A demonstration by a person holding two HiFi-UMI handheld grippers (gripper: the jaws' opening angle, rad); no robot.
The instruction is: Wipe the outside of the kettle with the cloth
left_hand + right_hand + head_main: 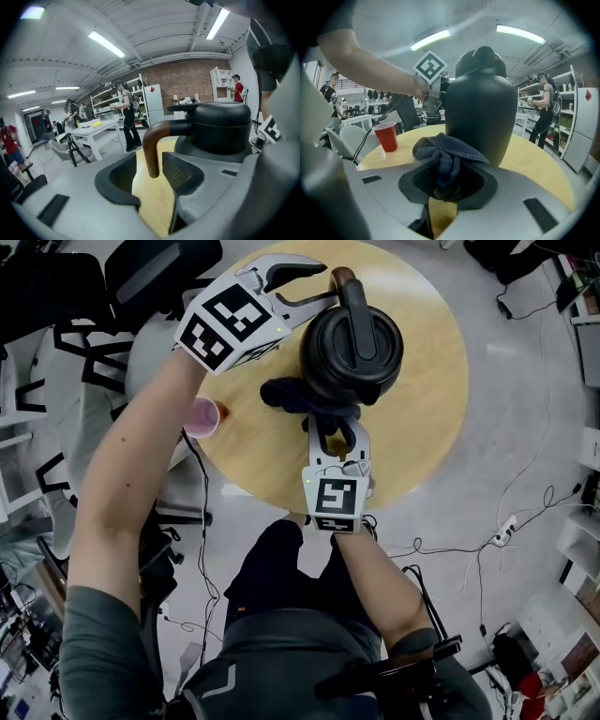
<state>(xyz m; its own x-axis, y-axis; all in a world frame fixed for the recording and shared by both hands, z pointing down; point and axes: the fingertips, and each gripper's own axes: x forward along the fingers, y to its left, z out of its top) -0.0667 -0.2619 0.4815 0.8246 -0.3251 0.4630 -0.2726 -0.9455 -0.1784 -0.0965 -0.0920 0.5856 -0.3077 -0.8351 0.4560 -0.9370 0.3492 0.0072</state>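
Gaping wide, left claw [319,285] straddles kettle [352,357] handle [151,150]; right claw [336,427] clamps cloth [281,393] near table [422,399] edge.

Open-plan lab/workshop, brick back wall [187,77], ceiling strip lights [107,44], stocked shelving [105,101], white counters [101,132], ppl [126,115] standing about, cables [450,550] across grey floor [506,409]

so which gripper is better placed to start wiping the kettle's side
Right. The right gripper is shut on the cloth, beside the kettle. The left gripper is open with the handle between its jaws, no cloth.
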